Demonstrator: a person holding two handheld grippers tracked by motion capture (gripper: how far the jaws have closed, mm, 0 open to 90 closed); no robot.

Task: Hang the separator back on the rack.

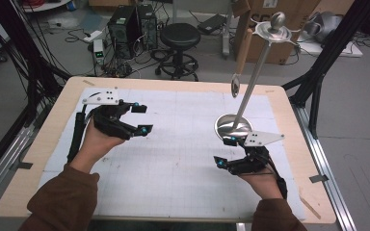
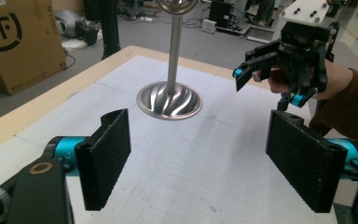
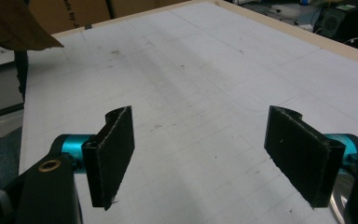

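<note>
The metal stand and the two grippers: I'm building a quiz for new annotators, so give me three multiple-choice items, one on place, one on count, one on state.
1. Where does the metal stand rest on the table?
A. the person's right half
B. the person's left half
C. the near left corner

2. How many spoons hang from the stand's top?
A. none
B. one
C. three

3. How are the jaws of the left gripper and the right gripper?
A. both shut
B. left shut on the pole
C. both open, holding nothing

Answers:
1. A, since the high view shows its round base just beyond the right gripper.
2. B, since a single wooden-handled spoon hangs beside the pole.
3. C, since each gripper view shows its pads wide apart over bare mat.
</note>
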